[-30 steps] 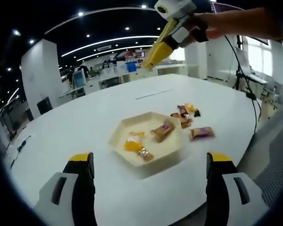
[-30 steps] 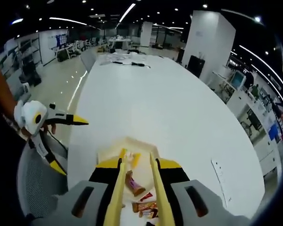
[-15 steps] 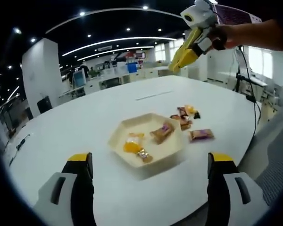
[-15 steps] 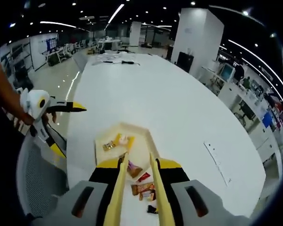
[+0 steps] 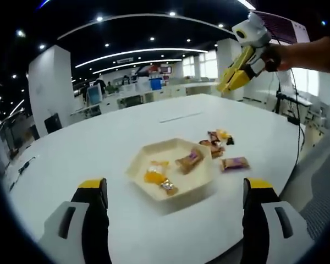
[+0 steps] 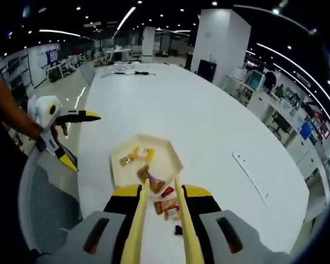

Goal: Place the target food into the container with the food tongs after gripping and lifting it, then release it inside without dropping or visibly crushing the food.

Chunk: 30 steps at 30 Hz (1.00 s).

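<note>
A cream hexagonal tray [image 5: 166,150] sits mid-table holding three wrapped sweets: an orange one [image 5: 152,175], a brown-purple one [image 5: 188,160] and a small one [image 5: 168,187]. More wrapped sweets [image 5: 234,163] lie loose to its right. My left gripper [image 5: 176,186] stands open low in front of the tray, nothing between its jaws. My right gripper [image 5: 247,58] hangs high at the far right, shut on yellow food tongs [image 5: 226,83]. In the right gripper view the tongs [image 6: 160,184] hold nothing above the loose sweets [image 6: 168,207], close to the tray [image 6: 160,154]; the left gripper [image 6: 80,138] is open at left.
The table [image 5: 99,143] is large, white and rounded, with its edge curving near the loose sweets. A grey mesh chair [image 6: 47,203] stands beside it. A flat strip [image 6: 250,177] lies further along the tabletop. Desks and pillars of an office lie beyond.
My right gripper with the tongs has drawn up and back from the tray, rightward in the left gripper view. More of the tray now shows in the right gripper view. The left gripper stays put.
</note>
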Each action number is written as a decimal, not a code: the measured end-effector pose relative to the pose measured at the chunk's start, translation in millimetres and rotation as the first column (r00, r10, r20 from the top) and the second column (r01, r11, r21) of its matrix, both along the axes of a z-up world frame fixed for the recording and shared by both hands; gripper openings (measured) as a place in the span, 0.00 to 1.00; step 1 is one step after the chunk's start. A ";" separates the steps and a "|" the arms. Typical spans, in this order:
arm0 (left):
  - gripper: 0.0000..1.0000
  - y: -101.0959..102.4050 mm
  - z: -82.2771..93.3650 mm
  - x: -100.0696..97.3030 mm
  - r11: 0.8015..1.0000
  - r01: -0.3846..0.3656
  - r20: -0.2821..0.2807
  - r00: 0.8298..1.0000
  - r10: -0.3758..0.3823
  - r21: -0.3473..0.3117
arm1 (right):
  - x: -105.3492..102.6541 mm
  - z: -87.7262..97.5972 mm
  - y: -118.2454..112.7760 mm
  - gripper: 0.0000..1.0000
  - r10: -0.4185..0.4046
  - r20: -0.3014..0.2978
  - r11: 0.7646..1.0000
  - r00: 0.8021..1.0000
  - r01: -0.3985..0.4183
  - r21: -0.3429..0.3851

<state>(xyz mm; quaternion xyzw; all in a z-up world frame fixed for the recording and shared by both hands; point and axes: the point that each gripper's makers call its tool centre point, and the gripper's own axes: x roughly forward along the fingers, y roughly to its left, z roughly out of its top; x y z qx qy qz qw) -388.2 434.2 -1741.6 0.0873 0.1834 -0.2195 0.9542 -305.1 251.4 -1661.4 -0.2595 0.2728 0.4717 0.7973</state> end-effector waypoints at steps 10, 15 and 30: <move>0.99 0.5 2.1 1.4 1.000 -0.009 0.009 1.000 0.009 -0.021 | -13.7 -16.6 -2.5 0.28 -0.013 -0.004 1.000 1.000 0.013 0.010; 0.99 0.6 1.4 1.1 1.000 -0.011 0.003 1.000 0.011 -0.021 | -23.6 -37.5 -5.3 0.28 -0.018 -0.023 1.000 1.000 0.018 0.005; 0.97 3.6 -1.5 1.0 1.000 -0.024 -0.013 1.000 0.023 -0.011 | -34.7 -94.1 -7.8 0.28 -0.052 -0.080 0.999 0.995 0.053 0.005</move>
